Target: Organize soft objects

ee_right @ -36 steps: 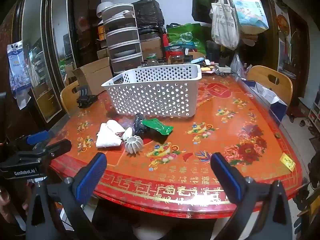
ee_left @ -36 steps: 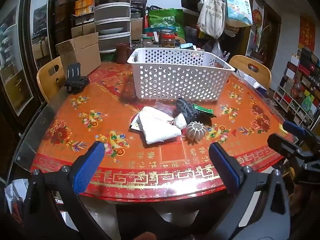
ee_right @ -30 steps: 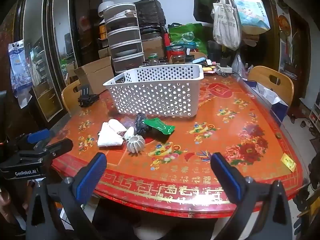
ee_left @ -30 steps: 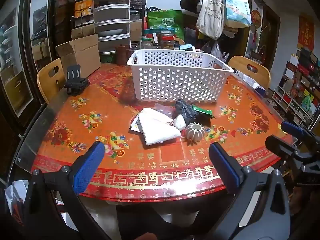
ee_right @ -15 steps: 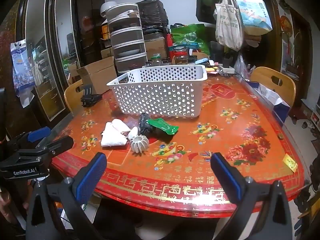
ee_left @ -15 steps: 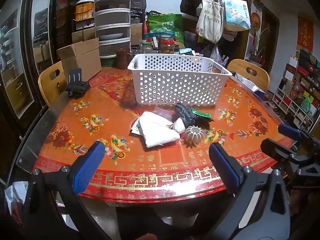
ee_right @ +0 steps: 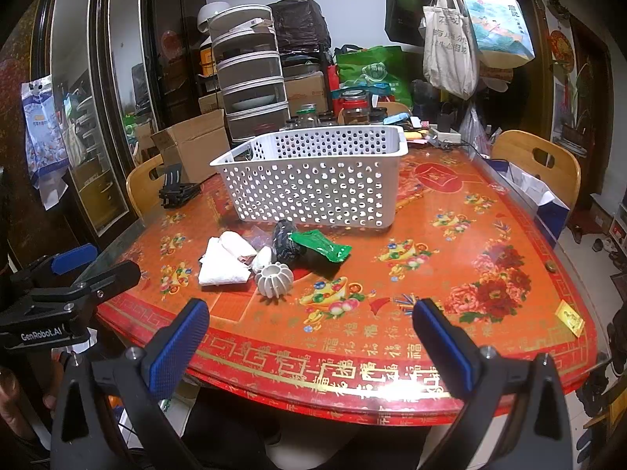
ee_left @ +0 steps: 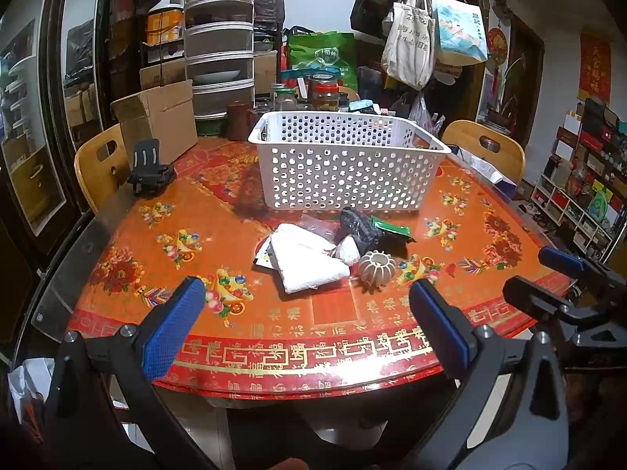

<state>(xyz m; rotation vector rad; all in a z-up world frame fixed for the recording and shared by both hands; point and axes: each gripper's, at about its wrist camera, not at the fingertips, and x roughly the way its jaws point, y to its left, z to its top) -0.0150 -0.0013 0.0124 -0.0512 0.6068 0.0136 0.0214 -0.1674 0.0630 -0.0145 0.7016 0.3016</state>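
Two wrist views of a round red table w/ floral and gold print. Left gripper: fingers spread wide, blue pads facing each other, nothing between them, held over the near table edge. Right gripper: likewise spread wide and empty, also at the near edge; it shows at the right of the left view, and the left gripper at the left of the right view. Soft items lie in a loose cluster near the table centre, just in front of the white perforated basket and apart from both grippers: a folded white cloth, touching a small white bundle; a dark rolled cloth behind it; a green packet resting against the dark roll on its right. A ribbed grey round object w/ a hollow top sits nearest the grippers, just beside the white cloth. Basket stands upright on the table; contents cannot be told from these views. Left of basket, near the table edge: a black clip-like stand and a cardboard box. Wooden chairs ring the table; tote bags hang at rear.
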